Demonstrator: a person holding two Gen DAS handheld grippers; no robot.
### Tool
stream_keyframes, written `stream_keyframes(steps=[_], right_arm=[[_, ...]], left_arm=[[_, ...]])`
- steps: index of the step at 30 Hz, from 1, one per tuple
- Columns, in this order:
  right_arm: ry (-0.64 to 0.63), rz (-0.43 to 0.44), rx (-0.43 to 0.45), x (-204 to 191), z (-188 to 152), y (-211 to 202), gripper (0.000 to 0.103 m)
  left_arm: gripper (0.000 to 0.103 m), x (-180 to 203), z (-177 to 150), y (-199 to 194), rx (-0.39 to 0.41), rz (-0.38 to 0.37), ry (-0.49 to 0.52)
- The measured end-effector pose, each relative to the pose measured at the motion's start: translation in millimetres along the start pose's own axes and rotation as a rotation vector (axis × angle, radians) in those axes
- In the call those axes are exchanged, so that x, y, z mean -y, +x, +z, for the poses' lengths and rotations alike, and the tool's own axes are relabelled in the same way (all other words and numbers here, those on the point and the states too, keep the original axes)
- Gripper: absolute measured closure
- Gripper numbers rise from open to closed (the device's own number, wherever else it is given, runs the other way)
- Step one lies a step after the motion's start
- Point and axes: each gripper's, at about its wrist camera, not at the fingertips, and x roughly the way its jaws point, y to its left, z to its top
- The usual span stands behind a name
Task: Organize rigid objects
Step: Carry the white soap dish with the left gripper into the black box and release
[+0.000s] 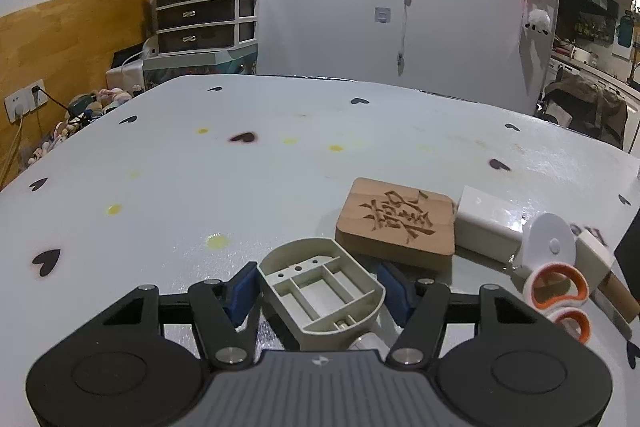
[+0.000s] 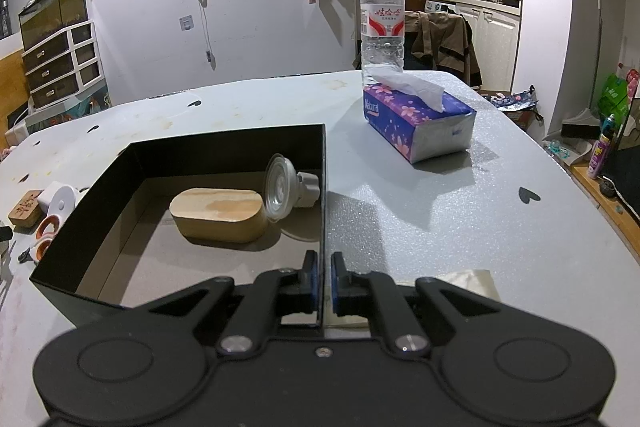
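Between the left gripper's point(image 1: 318, 289) pads sits the gray tray point(image 1: 320, 291), pinched tight for carrying. The right gripper point(image 2: 324, 281) pinches the box point(image 2: 325, 187) wall, probably keeping it steady.

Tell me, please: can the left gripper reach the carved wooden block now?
Probably not yet. The left gripper is shut on the grey plastic tray, so its jaws are occupied. The carved wooden block lies just ahead to the right, uncovered on top, with a white box against its right side.
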Motion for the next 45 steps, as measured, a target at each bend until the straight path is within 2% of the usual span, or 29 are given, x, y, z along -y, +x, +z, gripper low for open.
stream_keyframes(steps=[5, 11, 15, 18, 23, 28, 33, 42, 44, 45], right_arm=[[0.0, -0.001, 0.0, 0, 0, 0, 0.096], [0.0, 0.0, 0.0, 0, 0, 0, 0.096], [0.001, 0.002, -0.002, 0, 0, 1, 0.096], [0.001, 0.005, -0.002, -1, 0, 2, 0.096], [0.001, 0.006, -0.004, -1, 1, 2, 0.096], [0.001, 0.007, -0.003, 0, 1, 2, 0.096], [0.002, 0.012, -0.004, 1, 1, 3, 0.096], [0.006, 0.015, -0.003, 3, 0, 2, 0.096], [0.005, 0.014, -0.004, 3, 1, 3, 0.096], [0.005, 0.013, -0.004, 3, 1, 3, 0.096]], left_arm=[[0.039, 6, 4, -25, 0.04, -0.054, 0.004], [0.039, 36, 14, -77, 0.142, -0.215, 0.067], [0.039, 66, 20, -109, 0.201, -0.354, 0.135], [0.039, 95, 25, -122, 0.216, -0.455, 0.191], [0.039, 150, 29, -121, 0.199, -0.549, 0.301], [0.039, 206, 23, -94, 0.119, -0.575, 0.425], [0.039, 237, 22, -68, 0.09, -0.542, 0.504], [0.039, 251, 17, -48, 0.112, -0.469, 0.64], [0.038, 251, 15, -47, 0.112, -0.468, 0.656], [0.034, 251, 14, -46, 0.111, -0.467, 0.663]])
